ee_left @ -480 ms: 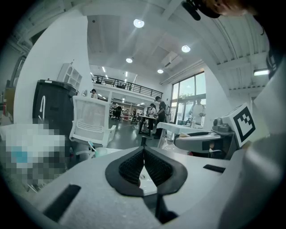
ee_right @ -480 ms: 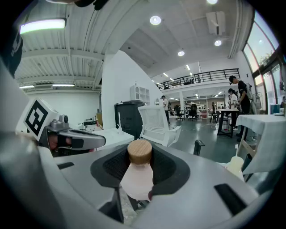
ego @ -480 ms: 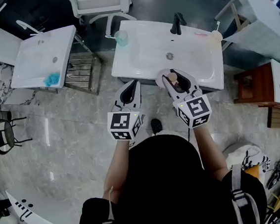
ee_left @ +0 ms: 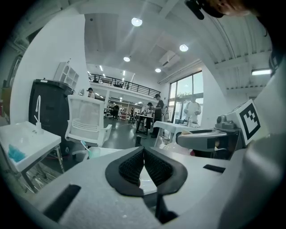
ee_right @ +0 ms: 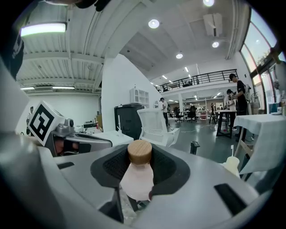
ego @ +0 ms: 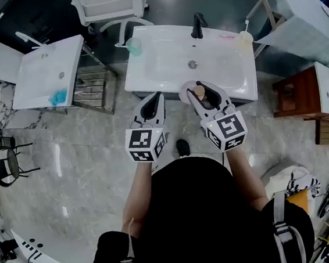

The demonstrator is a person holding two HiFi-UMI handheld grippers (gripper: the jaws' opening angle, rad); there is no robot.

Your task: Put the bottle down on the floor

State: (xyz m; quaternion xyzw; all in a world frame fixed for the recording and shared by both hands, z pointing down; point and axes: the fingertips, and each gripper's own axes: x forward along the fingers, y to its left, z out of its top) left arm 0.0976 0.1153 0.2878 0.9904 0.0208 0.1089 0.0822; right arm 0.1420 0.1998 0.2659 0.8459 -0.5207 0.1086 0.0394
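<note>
Centrally, the bottle (ee_right: 135, 176) sits between the jaws of the right gripper (ee_right: 139, 156): its pale pink body fills the gap between the black ribbed pads, which press on it from both sides, and its round wooden cap (ee_right: 140, 152) stands at the jaw tips. The grip is thus closed on the bottle, with the jaws held apart by the bottle's width.

The head view alone shows the setting: the right gripper (ego: 202, 93) carries the bottle (ego: 199, 90) over the front rim of a white washbasin (ego: 146, 71), above the grey tiled floor (ego: 84, 148). The bottle's body is largely hidden there; only the cap shows clearly between the jaws.

The left gripper (ego: 152, 100) is level beside the right one. Its own view shows the left gripper (ee_left: 144, 154) with the pads meeting at the tips and nothing between them. That view also shows the right gripper's marker cube (ee_left: 248, 120) off to its right.
</note>
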